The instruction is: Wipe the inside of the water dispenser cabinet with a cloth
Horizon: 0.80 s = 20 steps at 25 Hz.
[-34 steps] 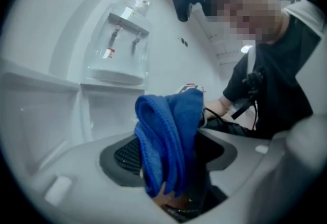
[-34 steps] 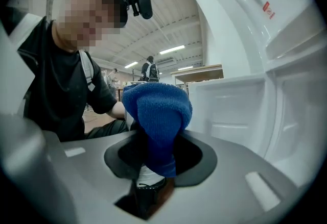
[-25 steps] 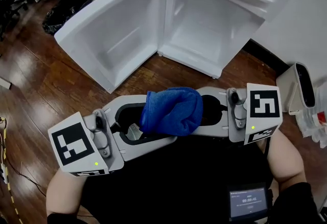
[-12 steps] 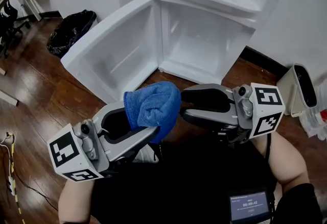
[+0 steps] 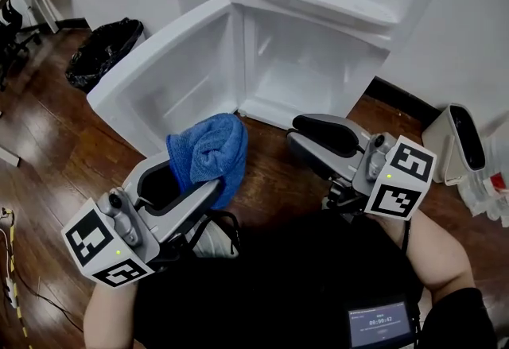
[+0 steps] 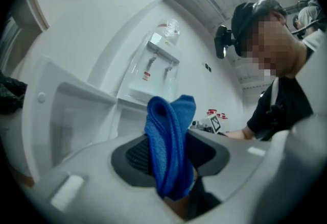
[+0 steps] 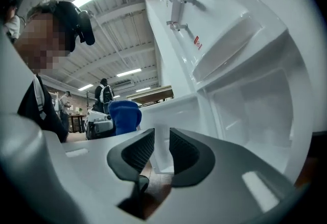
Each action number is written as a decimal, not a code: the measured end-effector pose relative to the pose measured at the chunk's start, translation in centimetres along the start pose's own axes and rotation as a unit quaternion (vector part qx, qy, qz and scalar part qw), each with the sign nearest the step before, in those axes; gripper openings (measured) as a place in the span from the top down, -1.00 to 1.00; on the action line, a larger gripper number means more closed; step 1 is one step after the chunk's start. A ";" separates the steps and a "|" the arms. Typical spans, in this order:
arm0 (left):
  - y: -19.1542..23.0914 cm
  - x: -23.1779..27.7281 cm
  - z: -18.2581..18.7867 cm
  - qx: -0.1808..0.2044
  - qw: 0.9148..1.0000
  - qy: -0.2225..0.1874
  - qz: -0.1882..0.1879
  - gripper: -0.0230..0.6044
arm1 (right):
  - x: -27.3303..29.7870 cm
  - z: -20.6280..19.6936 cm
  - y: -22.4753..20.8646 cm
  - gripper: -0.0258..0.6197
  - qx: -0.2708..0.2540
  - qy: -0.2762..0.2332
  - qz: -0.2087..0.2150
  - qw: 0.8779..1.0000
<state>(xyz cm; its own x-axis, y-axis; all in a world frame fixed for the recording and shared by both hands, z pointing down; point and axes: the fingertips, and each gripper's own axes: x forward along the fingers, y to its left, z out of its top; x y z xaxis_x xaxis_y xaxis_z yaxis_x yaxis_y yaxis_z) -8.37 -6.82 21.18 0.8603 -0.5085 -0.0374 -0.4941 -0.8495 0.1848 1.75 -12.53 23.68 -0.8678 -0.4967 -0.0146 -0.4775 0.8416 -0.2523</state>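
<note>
1. The blue cloth (image 5: 208,155) is folded and bunched, left of centre, in front of the cabinet. Your left gripper (image 5: 195,184) pinches it, its jaws having just closed.
2. Your right gripper (image 5: 296,133) is centre-right. Its jaws have just been closing, a slim gap remains, and they hold nothing.
3. The white cabinet (image 5: 318,69) is open at upper centre, its door (image 5: 171,77) swung left. A black bag (image 5: 103,49) sits upper left.
</note>
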 end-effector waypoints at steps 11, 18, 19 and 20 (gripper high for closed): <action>-0.1 0.5 -0.5 0.014 1.000 0.014 0.003 0.38 | 0.0 -0.3 0.0 0.68 -0.021 0.011 -0.007 1.000; -0.1 0.5 -0.5 0.018 1.000 0.014 0.003 0.38 | 0.1 -0.5 0.1 0.68 -0.024 0.014 -0.005 1.000; -0.1 0.5 -0.5 0.018 1.000 0.014 0.004 0.38 | 0.0 -0.5 0.1 0.68 -0.023 0.014 -0.005 1.000; -0.1 0.5 -0.5 0.018 1.000 0.014 0.004 0.38 | 0.0 -0.5 0.1 0.68 -0.023 0.015 -0.005 1.000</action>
